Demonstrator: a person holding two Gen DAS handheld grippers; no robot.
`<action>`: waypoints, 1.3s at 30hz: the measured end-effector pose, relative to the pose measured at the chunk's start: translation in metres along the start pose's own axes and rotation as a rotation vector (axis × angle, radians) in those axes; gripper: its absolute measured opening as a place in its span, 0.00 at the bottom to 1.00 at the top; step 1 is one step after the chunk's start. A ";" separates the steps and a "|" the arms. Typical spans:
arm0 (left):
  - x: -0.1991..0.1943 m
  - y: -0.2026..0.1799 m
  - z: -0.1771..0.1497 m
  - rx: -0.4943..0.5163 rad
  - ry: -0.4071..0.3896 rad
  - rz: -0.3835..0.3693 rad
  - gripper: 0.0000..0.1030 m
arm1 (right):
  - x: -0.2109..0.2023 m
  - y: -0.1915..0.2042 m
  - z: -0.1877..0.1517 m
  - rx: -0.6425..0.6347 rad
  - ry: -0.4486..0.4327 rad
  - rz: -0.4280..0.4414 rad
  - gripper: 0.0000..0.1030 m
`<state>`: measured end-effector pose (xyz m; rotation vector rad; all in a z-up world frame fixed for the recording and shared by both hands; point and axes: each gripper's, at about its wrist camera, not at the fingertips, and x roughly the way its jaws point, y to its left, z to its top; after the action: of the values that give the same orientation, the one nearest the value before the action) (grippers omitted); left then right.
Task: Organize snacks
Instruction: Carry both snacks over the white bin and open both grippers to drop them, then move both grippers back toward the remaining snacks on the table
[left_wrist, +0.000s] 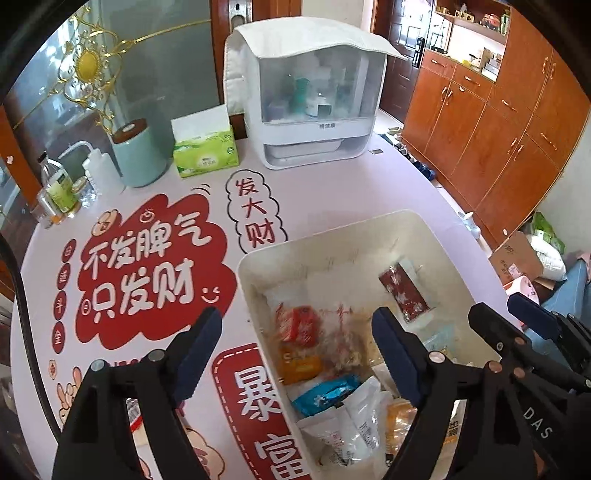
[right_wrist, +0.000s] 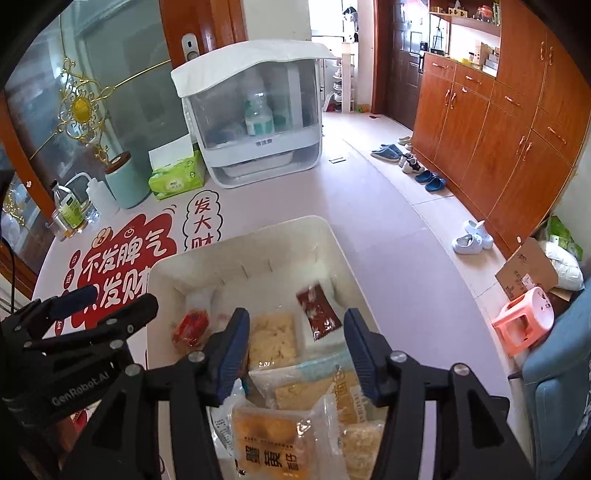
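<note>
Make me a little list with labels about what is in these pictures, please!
place: round table with red cartoon cloth
container: cream plastic bin on the table
inside bin: dark red sachet, small red packet, blue wrapper, pale crispy snack pack, orange labelled snack pack
behind bin: white covered storage box, green tissue pack, mint cylinder jar with brown lid
left gripper: open over the bin, holding nothing
right gripper: open over the bin, holding nothing

Bright daylight, heavy fisheye edge distortion.
</note>
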<state>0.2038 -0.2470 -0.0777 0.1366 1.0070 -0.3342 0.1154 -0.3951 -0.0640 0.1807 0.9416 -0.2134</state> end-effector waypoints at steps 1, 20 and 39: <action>-0.003 -0.001 -0.001 0.003 -0.005 0.004 0.82 | 0.000 0.001 -0.003 -0.001 -0.001 0.002 0.53; -0.059 0.013 -0.041 0.018 -0.105 -0.047 0.84 | -0.029 0.023 -0.028 -0.037 -0.058 0.040 0.53; -0.118 0.056 -0.104 0.013 -0.178 0.022 0.84 | -0.064 0.049 -0.067 -0.029 -0.081 0.095 0.53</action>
<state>0.0810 -0.1421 -0.0357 0.1271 0.8268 -0.3266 0.0395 -0.3251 -0.0471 0.1882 0.8534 -0.1190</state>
